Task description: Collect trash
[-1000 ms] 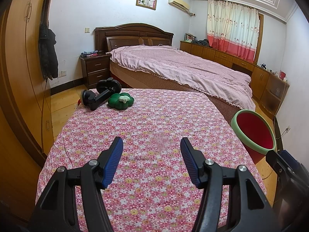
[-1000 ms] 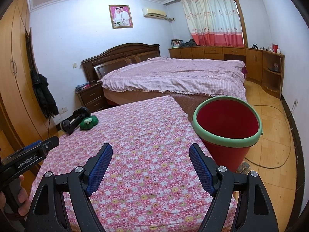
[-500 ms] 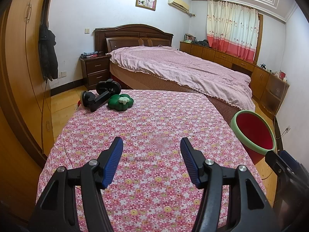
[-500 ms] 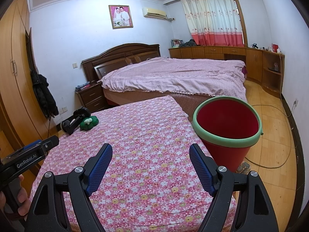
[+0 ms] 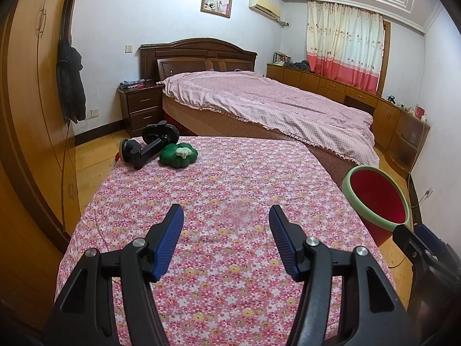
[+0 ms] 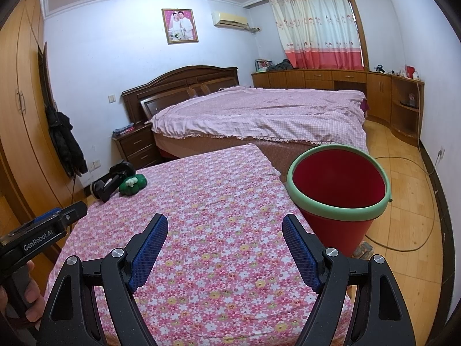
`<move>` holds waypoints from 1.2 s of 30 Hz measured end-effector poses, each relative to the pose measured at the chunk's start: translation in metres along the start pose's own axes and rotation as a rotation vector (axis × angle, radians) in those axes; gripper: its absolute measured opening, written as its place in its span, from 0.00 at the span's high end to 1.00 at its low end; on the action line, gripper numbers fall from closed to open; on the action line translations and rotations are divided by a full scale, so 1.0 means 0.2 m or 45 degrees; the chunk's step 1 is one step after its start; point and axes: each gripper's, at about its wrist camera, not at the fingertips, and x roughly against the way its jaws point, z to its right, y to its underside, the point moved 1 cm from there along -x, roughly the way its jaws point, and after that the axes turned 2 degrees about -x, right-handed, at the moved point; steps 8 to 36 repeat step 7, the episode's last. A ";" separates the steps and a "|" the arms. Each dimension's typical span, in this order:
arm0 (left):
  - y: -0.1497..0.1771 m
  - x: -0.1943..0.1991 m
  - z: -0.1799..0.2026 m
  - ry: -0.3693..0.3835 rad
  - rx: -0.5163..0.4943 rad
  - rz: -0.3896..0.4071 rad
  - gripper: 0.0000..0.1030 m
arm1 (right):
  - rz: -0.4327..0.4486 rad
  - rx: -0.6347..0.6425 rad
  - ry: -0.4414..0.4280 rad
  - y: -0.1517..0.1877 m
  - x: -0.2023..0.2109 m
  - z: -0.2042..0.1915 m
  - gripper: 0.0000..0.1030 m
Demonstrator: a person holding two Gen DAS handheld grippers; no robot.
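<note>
Both your grippers, left (image 5: 226, 216) and right (image 6: 224, 225), hover with jaws wide apart, holding nothing. No loose trash shows on the table (image 5: 230, 178); the bin (image 6: 338, 186) beside it looks empty. Could be early or finished.

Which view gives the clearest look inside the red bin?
The right wrist view: the red bin sits near and large, rim fully visible, inside showing no contents. The left wrist view shows it smaller at the right edge, partly cut off by the other claw.

The only readable text is "GenRobot.AI", in white letters on the black left gripper (image 6: 60, 219).
</note>
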 end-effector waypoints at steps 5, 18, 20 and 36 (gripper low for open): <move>0.00 0.00 0.00 -0.003 0.002 -0.001 0.40 | 0.000 -0.003 0.002 -0.01 0.00 0.00 0.20; 0.01 0.00 0.01 -0.004 0.001 -0.002 0.40 | 0.000 -0.002 0.002 -0.01 0.00 0.00 0.20; 0.01 0.00 0.01 -0.004 0.001 -0.002 0.40 | 0.000 -0.002 0.002 -0.01 0.00 0.00 0.20; 0.01 0.00 0.01 -0.004 0.001 -0.002 0.40 | 0.000 -0.002 0.002 -0.01 0.00 0.00 0.20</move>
